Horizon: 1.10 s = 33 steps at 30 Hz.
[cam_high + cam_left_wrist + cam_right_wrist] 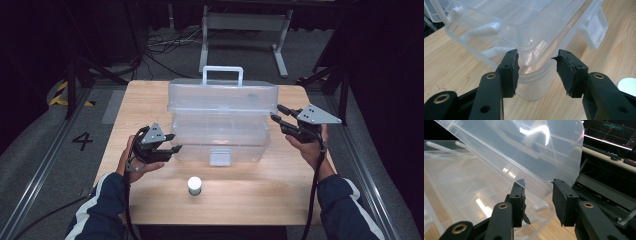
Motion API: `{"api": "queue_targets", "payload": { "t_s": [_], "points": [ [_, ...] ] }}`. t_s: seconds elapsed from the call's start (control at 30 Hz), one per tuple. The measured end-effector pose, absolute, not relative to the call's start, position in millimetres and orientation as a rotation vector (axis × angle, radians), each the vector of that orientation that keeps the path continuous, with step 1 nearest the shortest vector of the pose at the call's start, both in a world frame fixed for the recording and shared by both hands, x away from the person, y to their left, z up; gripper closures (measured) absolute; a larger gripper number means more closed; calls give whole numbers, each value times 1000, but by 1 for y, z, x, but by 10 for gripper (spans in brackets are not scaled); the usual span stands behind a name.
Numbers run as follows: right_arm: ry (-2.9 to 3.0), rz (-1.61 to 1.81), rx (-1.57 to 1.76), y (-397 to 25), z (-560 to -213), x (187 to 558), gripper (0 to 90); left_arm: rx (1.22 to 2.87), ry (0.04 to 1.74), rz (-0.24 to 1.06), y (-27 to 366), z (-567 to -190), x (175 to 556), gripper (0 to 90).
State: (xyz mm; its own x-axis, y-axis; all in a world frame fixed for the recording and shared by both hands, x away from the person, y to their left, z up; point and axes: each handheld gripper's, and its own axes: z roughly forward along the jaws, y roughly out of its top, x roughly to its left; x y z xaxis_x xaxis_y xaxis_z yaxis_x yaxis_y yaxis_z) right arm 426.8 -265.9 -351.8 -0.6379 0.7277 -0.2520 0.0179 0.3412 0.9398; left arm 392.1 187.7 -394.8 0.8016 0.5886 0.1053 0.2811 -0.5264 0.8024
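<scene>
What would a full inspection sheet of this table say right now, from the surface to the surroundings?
Surface: wooden table, light grain, bare around the items.
Job's things: clear plastic storage box with white handle; lid looks lifted; front latch hanging down. Small white-capped jar stands in front of it, apart.
Clutter: nothing seen.
Grippers: left gripper open at the box's left lower corner; right gripper open at the lid's right edge; contact cannot be told.
Cables: one trails from each gripper along the sleeves; loose black cables on the floor behind.
Surroundings: grey floor marked 4, white metal stand, dark curtains.
</scene>
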Motion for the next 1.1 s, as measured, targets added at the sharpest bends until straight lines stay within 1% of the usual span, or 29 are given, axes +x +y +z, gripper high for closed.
{"api": "queue_targets", "payload": {
  "t_s": [0.43,0.53,0.73,1.1],
  "points": [
    [1865,1398,704,-265,-345,437,657,2152,630,485,186,-396,395,528],
    [1833,1364,702,-261,-343,436,676,2148,630,492,187,-397,395,547],
    [1764,1353,717,-256,-342,438,695,2139,628,488,187,-398,396,538],
    [1740,1281,689,-247,-336,443,724,2131,651,530,188,-398,398,523]
  ]
}}
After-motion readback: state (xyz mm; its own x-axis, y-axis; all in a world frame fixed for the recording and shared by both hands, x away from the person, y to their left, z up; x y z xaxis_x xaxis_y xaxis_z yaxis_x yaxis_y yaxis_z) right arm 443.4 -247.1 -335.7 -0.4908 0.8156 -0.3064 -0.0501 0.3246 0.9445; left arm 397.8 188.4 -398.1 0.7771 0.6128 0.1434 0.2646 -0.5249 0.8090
